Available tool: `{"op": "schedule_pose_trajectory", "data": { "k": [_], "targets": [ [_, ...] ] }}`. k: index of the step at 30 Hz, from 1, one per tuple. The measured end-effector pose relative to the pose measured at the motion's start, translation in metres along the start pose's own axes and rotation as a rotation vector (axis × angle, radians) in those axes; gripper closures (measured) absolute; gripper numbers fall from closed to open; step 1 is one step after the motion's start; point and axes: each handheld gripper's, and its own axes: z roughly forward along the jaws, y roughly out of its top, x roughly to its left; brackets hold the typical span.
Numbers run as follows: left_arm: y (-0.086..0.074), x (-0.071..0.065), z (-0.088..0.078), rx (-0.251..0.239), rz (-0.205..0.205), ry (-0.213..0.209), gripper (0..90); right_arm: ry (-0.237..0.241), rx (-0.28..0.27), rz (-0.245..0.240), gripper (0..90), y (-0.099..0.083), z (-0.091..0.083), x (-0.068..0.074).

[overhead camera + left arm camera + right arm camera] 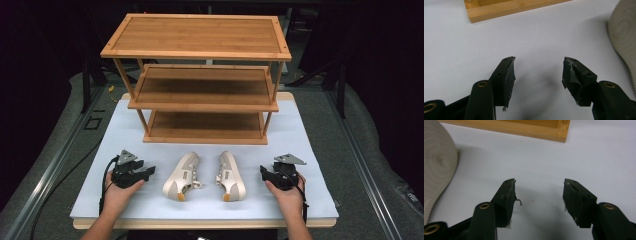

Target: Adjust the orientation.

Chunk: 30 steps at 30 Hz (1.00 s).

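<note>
Both hands are down on the white worktop (120, 135), one on each side of a pair of beige shoes lying on their sides, soles turned outward. The left shoe (182, 176) sits just inside the left tongs (148, 172), and the right shoe (231, 176) just inside the right tongs (262, 172), each with a little bare worktop between. Left tongs are released, jaws spread wide with nothing between them, and in the left gripper view the left tongs (538, 70) point across empty white surface, with the ribbed sole of a shoe (624, 35) curving in at the right edge. Right tongs are released too, jaws wide and empty; in the right gripper view the right tongs (539, 190) face bare worktop, with a ribbed sole (437, 167) off to the left, not touching. Behind the shoes stands a three-tier wooden shoe rack (200, 35), its bottom shelf close to the toes. The rack's base edge (511, 8) shows at the top of the left gripper view, and again, rack base (524, 128), in the right gripper view.
</note>
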Motion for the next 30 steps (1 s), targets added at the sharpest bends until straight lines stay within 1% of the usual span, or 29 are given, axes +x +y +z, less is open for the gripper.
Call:
{"op": "schedule_pose_trajectory", "data": {
  "k": [1, 2, 3, 4, 5, 6, 7, 8, 9, 10, 11, 12, 15, 17, 18, 19, 20, 21, 22, 23, 25, 26, 27, 28, 29, 30],
  "targets": [
    [0.0, 0.0, 0.0, 0.0, 0.0, 0.0, 43.1, -0.008, -0.015, -0.009, 45.2, 0.0, -0.004, 0.002],
    [0.002, -0.005, -0.005, -0.015, 0.018, -0.009, 43.2, 0.0, -0.035, -0.011, 45.1, 0.0, -0.009, 0.004],
    [0.003, -0.006, -0.007, -0.022, 0.019, -0.018, 43.4, 0.04, -0.044, -0.012, 44.5, 0.001, -0.012, 0.004],
    [0.004, -0.006, -0.008, -0.029, 0.015, -0.023, 43.6, -0.007, -0.041, -0.02, 43.0, 0.001, -0.014, 0.008],
    [0.004, -0.006, -0.008, -0.029, 0.015, -0.023, 44.0, -0.007, -0.041, -0.02, 43.0, 0.001, -0.014, 0.008],
    [0.004, -0.008, -0.011, -0.048, -0.006, -0.034, 44.2, -0.003, -0.026, -0.034, 41.8, 0.003, -0.015, 0.015],
    [0.004, -0.009, -0.012, -0.056, -0.014, -0.032, 44.9, 0.001, -0.022, -0.039, 41.7, 0.003, -0.014, 0.017],
    [0.004, -0.009, -0.012, -0.056, -0.014, -0.032, 45.4, 0.032, -0.025, -0.037, 41.8, 0.003, -0.013, 0.02],
    [0.004, -0.01, -0.014, -0.066, -0.02, -0.04, 45.5, 0.043, -0.025, -0.033, 41.8, 0.003, -0.013, 0.023],
    [0.004, -0.01, -0.014, -0.066, -0.02, -0.04, 46.4, 0.043, -0.025, -0.033, 41.8, 0.003, -0.013, 0.023],
    [0.004, -0.012, -0.017, -0.072, -0.018, -0.044, 46.7, 0.062, -0.032, -0.017, 41.9, 0.004, -0.016, 0.03],
    [0.004, -0.012, -0.017, -0.073, -0.014, -0.045, 46.7, 0.046, -0.041, -0.014, 42.3, 0.005, -0.019, 0.034],
    [0.004, -0.014, -0.019, -0.068, -0.012, -0.042, 46.6, 0.046, -0.059, -0.013, 42.4, 0.004, -0.025, 0.044],
    [0.006, -0.017, -0.022, -0.073, -0.009, -0.05, 46.6, 0.054, -0.071, -0.003, 44.6, 0.003, -0.029, 0.049],
    [0.007, -0.019, -0.023, -0.073, -0.004, -0.053, 46.7, 0.037, -0.076, 0.002, 45.5, 0.003, -0.031, 0.052],
    [0.007, -0.019, -0.023, -0.073, -0.004, -0.053, 47.2, 0.038, -0.085, 0.002, 46.1, 0.003, -0.032, 0.053],
    [0.008, -0.022, -0.025, -0.076, 0.006, -0.063, 48.3, 0.061, -0.098, 0.002, 46.6, 0.003, -0.033, 0.054],
    [0.008, -0.022, -0.025, -0.076, 0.006, -0.063, 49.1, 0.061, -0.098, 0.002, 46.6, 0.003, -0.033, 0.054],
    [0.009, -0.024, -0.025, -0.076, 0.01, -0.079, 49.6, 0.052, -0.106, -0.015, 47.6, 0.003, -0.033, 0.053],
    [0.009, -0.024, -0.025, -0.076, 0.01, -0.079, 49.6, 0.052, -0.106, -0.015, 47.6, 0.003, -0.033, 0.053],
    [0.011, -0.029, -0.027, -0.08, 0.005, -0.097, 49.6, 0.068, -0.115, -0.016, 49.2, 0.002, -0.033, 0.052],
    [0.011, -0.029, -0.027, -0.08, 0.005, -0.097, 49.8, 0.068, -0.115, -0.016, 49.2, 0.002, -0.033, 0.052],
    [0.012, -0.031, -0.028, -0.08, 0.011, -0.1, 50.3, 0.081, -0.126, -0.016, 50.1, 0.001, -0.034, 0.052],
    [0.013, -0.034, -0.03, -0.084, 0.015, -0.102, 50.3, 0.081, -0.126, -0.016, 50.1, 0.001, -0.034, 0.052],
    [0.014, -0.038, -0.033, -0.089, 0.02, -0.118, 53.7, 0.084, -0.137, -0.011, 50.3, 0.002, -0.036, 0.052],
    [0.015, -0.04, -0.034, -0.098, 0.02, -0.131, 56.1, 0.085, -0.129, -0.012, 50.3, 0.002, -0.037, 0.051]
  ]
}}
